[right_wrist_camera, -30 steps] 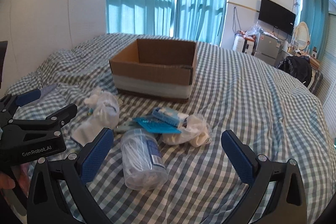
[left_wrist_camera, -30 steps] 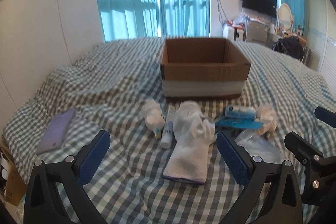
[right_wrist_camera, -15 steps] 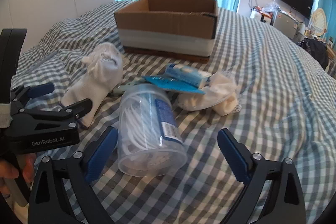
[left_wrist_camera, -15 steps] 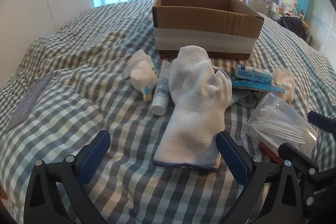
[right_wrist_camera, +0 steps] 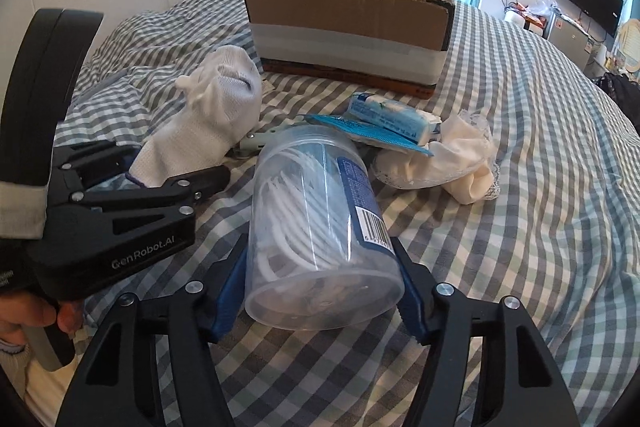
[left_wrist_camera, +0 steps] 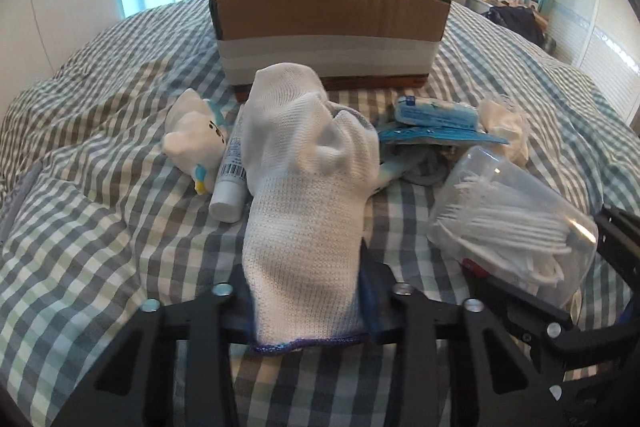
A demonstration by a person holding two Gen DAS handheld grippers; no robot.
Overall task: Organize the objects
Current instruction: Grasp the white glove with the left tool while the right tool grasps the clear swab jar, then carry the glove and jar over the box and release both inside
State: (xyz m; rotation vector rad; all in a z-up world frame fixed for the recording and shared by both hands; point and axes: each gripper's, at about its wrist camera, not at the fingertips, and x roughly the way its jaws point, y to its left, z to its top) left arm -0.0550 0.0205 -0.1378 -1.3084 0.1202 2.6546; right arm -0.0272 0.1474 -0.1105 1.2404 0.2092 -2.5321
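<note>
A white knit glove [left_wrist_camera: 308, 211] lies on the checked bed, and my left gripper [left_wrist_camera: 306, 297] is shut on its cuff end. The glove also shows in the right wrist view [right_wrist_camera: 208, 131]. A clear plastic jar of cotton swabs [right_wrist_camera: 320, 231] lies on its side, and my right gripper [right_wrist_camera: 320, 287] is shut on its base; it also shows in the left wrist view [left_wrist_camera: 508, 223]. An open cardboard box [left_wrist_camera: 328, 23] stands behind the pile, also seen in the right wrist view [right_wrist_camera: 352, 23].
A small white plush toy [left_wrist_camera: 196, 143] and a white tube [left_wrist_camera: 230, 175] lie left of the glove. A blue packet [right_wrist_camera: 392, 119] and a crumpled white cloth [right_wrist_camera: 452, 159] lie right of the jar. The left gripper body [right_wrist_camera: 112, 227] is close beside the jar.
Both grippers moved forward and down onto the pile. The left one closed on the glove's cuff and the right one closed on the jar's base.
</note>
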